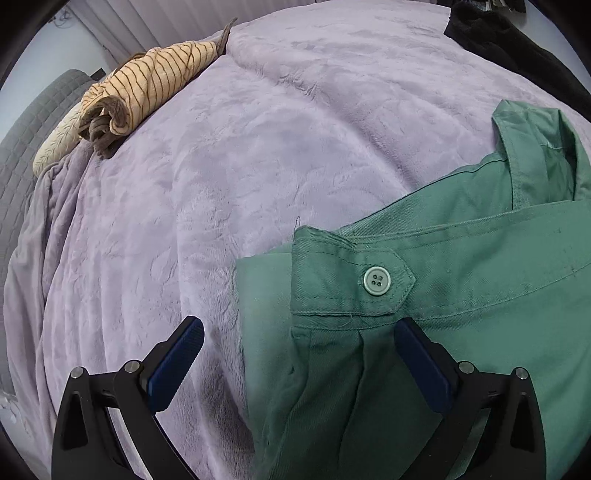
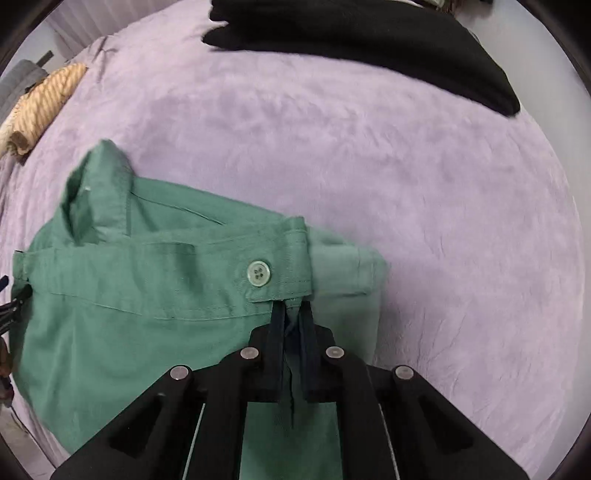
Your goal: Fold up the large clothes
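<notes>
A plush lilac blanket (image 1: 258,155) covers the whole working surface, a bed, its pile marked with faint creases; at the left margin of the left wrist view it hangs over the edge beside a grey quilted panel (image 1: 26,125), and pale vertical slats or curtain folds (image 1: 122,26) close the far corner of the room. The large green cotton garment with a buttoned waist tab (image 1: 443,295) lies on the near part of the blanket, its collar-like upper edge (image 1: 532,147) standing up at the far end. A rolled tan cloth with thin brown stripes (image 1: 147,88) rests at the far left edge of the bed, well apart from the green garment, and a folded black garment (image 2: 369,40) lies along the far right edge. The left gripper (image 1: 299,343) has its blue-padded fingers (image 1: 177,365) spread wide, one over bare blanket and the other over the green fabric, with the garment's left border between them and nothing clamped. The right gripper (image 2: 291,321) has its dark fingers nearly together, pinching a narrow fold of the green fabric just below the pale green four-hole button (image 2: 258,273). The left wrist view alone shows the stripe pattern of the rolled cloth clearly and the wide-spread fingers; the right wrist view alone shows the full length of the black garment, the pinched fold, and a sliver of the other gripper at the garment's left edge.
</notes>
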Available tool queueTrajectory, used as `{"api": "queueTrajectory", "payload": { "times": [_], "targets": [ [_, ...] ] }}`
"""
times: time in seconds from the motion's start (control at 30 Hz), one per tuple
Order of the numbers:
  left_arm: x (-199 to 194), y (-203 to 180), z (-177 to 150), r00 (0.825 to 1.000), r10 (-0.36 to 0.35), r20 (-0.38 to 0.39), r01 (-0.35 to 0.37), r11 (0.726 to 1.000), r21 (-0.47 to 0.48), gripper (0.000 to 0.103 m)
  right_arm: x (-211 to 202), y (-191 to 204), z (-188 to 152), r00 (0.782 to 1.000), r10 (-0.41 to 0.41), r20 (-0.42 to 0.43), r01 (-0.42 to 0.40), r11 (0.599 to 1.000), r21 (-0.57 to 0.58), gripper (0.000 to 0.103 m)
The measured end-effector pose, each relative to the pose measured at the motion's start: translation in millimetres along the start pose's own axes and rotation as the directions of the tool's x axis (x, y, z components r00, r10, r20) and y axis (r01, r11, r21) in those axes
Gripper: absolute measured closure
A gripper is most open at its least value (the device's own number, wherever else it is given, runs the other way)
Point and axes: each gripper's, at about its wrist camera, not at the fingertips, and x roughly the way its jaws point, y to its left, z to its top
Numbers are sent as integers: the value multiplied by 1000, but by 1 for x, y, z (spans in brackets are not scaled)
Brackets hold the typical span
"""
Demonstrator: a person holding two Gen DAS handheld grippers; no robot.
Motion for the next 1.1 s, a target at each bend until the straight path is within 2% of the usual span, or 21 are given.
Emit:
{"api": "queueTrajectory", "payload": {
  "times": [0.13,0.2,0.27,0.33,0.43,0.57,0.67,0.77,0.83,0.9,0.97,1.1],
  "targets": [
    [4,11,-3,999,-42,5,42,998,-42,0,14,-13,-9,999,9,51,-10,999,35,94],
    [1,21,-5,1000,-22,-1,22,998,-51,0,11,-20,-14,997,30,66,-34,998,58,93],
    [-6,33,-9,1000,-9,-21,8,998,-62,0,8,-33,-24,996,65,61,-72,991,113,84],
    [-16,45,-14,999,34,-26,-35,997,-67,0,-3,-48,-27,995,83,56,-92,979,181,80],
    [-39,62,-28,999,11,-31,-14,995,-96,0,-29,-58,-40,993,82,87,-98,973,209,80],
    [-63,66,-54,998,-50,-41,44,991,-127,0,-64,-45,-70,987,107,119,-128,975,180,80],
    [-56,61,-79,993,-69,-97,53,986,-161,0,-75,-22,-92,983,150,109,-166,973,159,80],
    [-36,61,-110,984,-66,-167,31,978,-205,0,-64,-1,-121,983,173,65,-180,973,145,80],
    [-25,69,-128,979,-94,-182,46,966,-253,0,-50,1,-140,991,133,19,-134,980,145,80],
    [-22,79,-138,975,-147,-166,91,949,-302,0,-30,-8,-159,995,95,-32,-89,982,164,81],
    [-23,86,-141,972,-169,-166,108,941,-322,0,-17,-20,-173,994,108,-31,-101,978,181,97],
    [-29,90,-143,973,-158,-171,99,945,-312,0,-23,-30,-180,991,131,-5,-126,965,228,100]
  ]
}}
